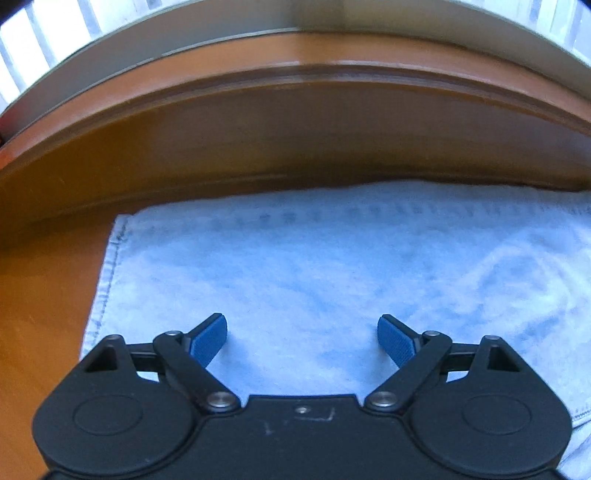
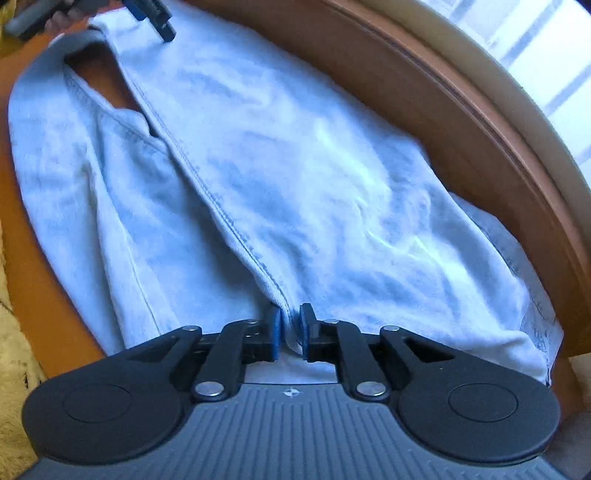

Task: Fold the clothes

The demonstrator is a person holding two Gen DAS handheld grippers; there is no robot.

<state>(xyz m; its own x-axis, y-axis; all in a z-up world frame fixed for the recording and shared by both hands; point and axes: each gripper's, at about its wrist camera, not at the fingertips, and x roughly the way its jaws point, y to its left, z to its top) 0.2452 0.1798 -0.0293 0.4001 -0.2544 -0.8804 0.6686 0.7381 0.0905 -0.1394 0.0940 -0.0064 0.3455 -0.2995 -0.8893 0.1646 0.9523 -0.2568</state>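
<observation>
Pale blue jeans (image 1: 295, 258) lie spread on an orange wooden surface (image 1: 44, 295). My left gripper (image 1: 301, 332) hovers over one end of them, near a stitched hem at the left, with its blue pads wide open and nothing between them. In the right wrist view the jeans (image 2: 314, 166) stretch away with a long seam running down the middle. My right gripper (image 2: 289, 328) is shut on a fold of the jeans at that seam's near end. A finger of the left gripper (image 2: 151, 11) shows at the far end of the garment.
A raised wooden rim (image 1: 295, 122) curves along the far side of the surface, tight against the jeans; it also runs down the right (image 2: 461, 110). Bright window slats (image 1: 22, 55) lie beyond. A yellow fluffy cloth (image 2: 14, 369) sits at the left edge.
</observation>
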